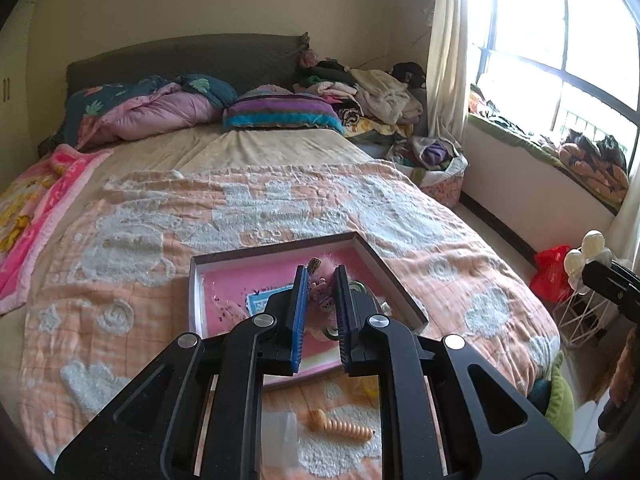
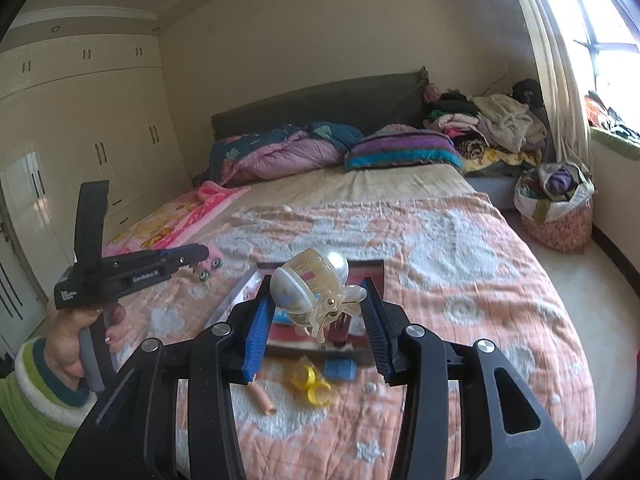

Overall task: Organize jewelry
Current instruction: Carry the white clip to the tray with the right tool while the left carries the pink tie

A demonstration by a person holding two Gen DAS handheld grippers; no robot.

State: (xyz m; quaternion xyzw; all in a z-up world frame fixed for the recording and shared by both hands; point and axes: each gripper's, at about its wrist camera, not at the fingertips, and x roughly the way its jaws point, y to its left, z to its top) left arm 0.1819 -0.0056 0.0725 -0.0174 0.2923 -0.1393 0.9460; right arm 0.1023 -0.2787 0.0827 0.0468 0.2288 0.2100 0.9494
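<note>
A pearl-white claw hair clip (image 2: pixel 316 292) sits clamped between the blue-padded fingers (image 2: pixel 256 330) of the right gripper (image 2: pixel 318 326), its rounded shell up toward the tips and its pale prongs and small brass-coloured hinge pointing back toward the camera. Directly below and beyond that gripper lies a shallow box lid (image 2: pixel 240 288) with a pink inside, resting on the bed's peach and white quilt (image 2: pixel 460 280). Nearer the gripper's base, on the quilt, lie a small yellow hair clip (image 2: pixel 314 386), a blue rectangular item (image 2: pixel 339 370) just beside it and a peach spiral hair tie (image 2: pixel 264 396) a little to the left. Off to the left of the right gripper, the left gripper (image 2: pixel 200 258) is held by a hand (image 2: pixel 78 336) in a green and white fleecy sleeve, above the quilt. Its jaws are drawn together on a pink fluffy hair ornament (image 1: pixel 322 290) with small green-wheeled charms (image 2: pixel 210 270) hanging from its tips. In the left wrist view that ornament is pinched between the pads, with the same box lid (image 1: pixel 396 276) right beneath and ahead, and the spiral hair tie (image 1: pixel 340 426) lies on the quilt under the gripper's frame. Farther ahead of both grippers are rumpled pink and teal bedding (image 1: pixel 152 104), a striped pillow (image 1: pixel 284 114), a heap of clothes (image 1: pixel 380 96) by the headboard (image 1: pixel 180 58), and to the right a curtain (image 1: pixel 448 52) and a bright window (image 1: pixel 560 32).
</note>
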